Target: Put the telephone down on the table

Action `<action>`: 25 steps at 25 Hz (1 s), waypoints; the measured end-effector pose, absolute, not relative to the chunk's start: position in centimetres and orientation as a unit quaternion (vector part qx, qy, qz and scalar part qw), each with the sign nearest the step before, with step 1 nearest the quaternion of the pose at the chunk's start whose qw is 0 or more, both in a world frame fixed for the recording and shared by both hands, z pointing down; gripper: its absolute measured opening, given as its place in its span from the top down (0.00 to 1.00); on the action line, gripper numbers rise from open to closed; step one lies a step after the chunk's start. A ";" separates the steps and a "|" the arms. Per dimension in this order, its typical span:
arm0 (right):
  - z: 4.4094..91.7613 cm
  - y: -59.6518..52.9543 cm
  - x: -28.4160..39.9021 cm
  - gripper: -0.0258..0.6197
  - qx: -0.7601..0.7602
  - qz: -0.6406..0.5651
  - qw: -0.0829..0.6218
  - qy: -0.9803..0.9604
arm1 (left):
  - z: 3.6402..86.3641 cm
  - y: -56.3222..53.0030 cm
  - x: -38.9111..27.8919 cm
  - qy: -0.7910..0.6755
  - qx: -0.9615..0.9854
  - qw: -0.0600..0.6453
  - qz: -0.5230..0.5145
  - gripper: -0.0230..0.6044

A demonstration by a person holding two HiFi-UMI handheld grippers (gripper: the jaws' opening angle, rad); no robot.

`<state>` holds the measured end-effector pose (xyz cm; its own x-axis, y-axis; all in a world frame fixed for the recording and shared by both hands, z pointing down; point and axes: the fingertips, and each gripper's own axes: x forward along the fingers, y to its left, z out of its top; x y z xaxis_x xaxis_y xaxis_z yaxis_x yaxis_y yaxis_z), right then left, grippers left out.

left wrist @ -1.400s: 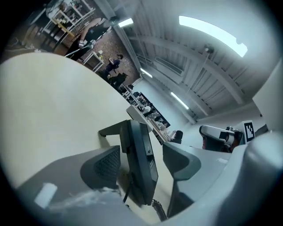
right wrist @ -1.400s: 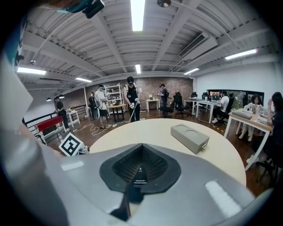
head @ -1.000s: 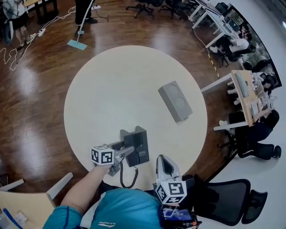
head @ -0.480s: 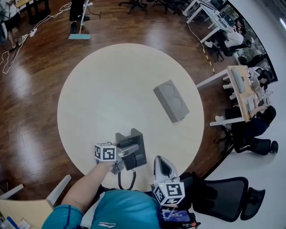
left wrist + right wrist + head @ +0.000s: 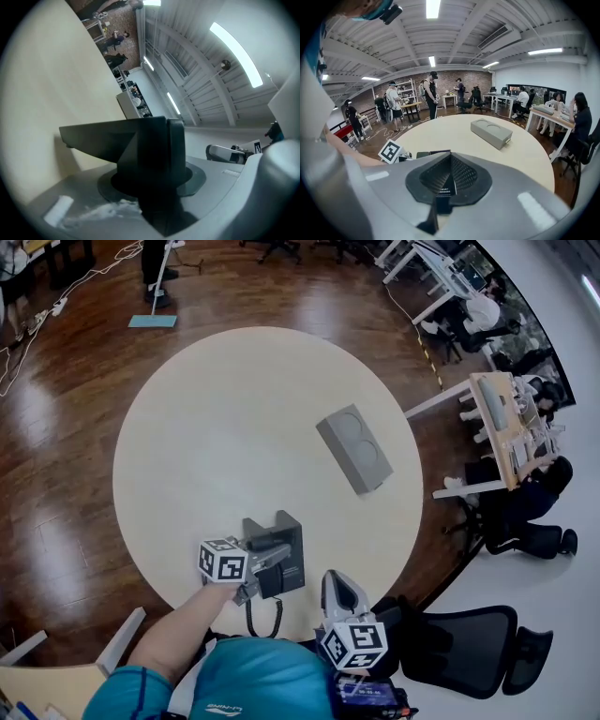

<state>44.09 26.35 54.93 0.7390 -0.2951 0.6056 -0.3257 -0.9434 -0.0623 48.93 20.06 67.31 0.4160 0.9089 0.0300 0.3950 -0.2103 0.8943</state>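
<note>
A dark grey telephone (image 5: 284, 538) stands on the round cream table (image 5: 234, 418) near its front edge, its coiled cord (image 5: 257, 619) hanging over the rim. My left gripper (image 5: 265, 568) lies level at the phone's left side. Its jaws have just been closing and are now shut on the black handset (image 5: 271, 580). In the left gripper view the handset (image 5: 157, 154) fills the gap between the pads, with the phone's body (image 5: 101, 138) behind it. My right gripper (image 5: 337, 582) hovers shut beside the phone at the table's edge, holding nothing.
A grey box (image 5: 353, 448) with two round hollows lies right of the table's middle, also seen in the right gripper view as the grey box (image 5: 491, 131). A black office chair (image 5: 469, 652) stands at the lower right. Desks and people fill the far room.
The left gripper's jaws have narrowed from wide open onto the handset, and the gripper has edged toward the phone. The right gripper has stayed put.
</note>
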 end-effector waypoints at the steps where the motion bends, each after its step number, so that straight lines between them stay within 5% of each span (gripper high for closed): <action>1: 55.0 26.3 44.1 0.97 0.933 0.319 0.025 -0.167 | 66.7 20.3 48.7 0.465 0.718 0.429 0.291 0.72; 25: 50.3 25.2 42.7 0.97 0.933 0.199 -0.003 -0.299 | 51.2 17.9 39.6 0.369 0.798 0.446 0.167 0.72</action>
<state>42.71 25.21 50.29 0.7420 -0.5596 0.3691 -0.5575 -0.8209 -0.1236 39.57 17.89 51.23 0.6711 0.7388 -0.0619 0.4403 -0.3301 0.8350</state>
